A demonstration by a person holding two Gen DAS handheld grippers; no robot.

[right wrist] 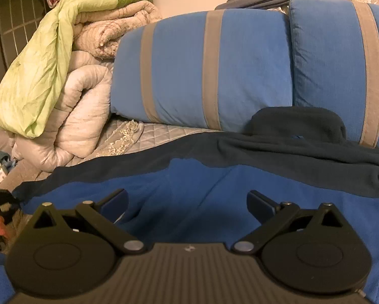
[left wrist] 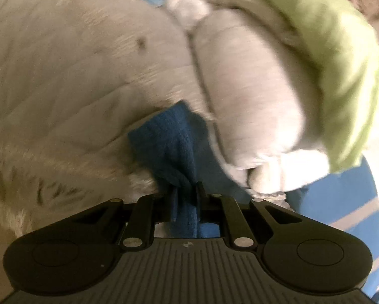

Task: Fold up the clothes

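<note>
Left gripper point(left wrist: 185, 190) clamped on a bunched blue fleece point(left wrist: 171, 139), its far end hidden under a blurred pale quilt point(left wrist: 75, 76), right gripper point(right wrist: 188, 201) jaws wide apart over the fleece, nothing gripped, sofa cushions point(right wrist: 202, 68) behind.

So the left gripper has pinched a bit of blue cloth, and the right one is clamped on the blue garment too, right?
Not quite. The left gripper has indeed pinched the blue cloth, but the right wrist view shows the right gripper open, its fingers apart over the blue garment, gripping nothing.
</note>
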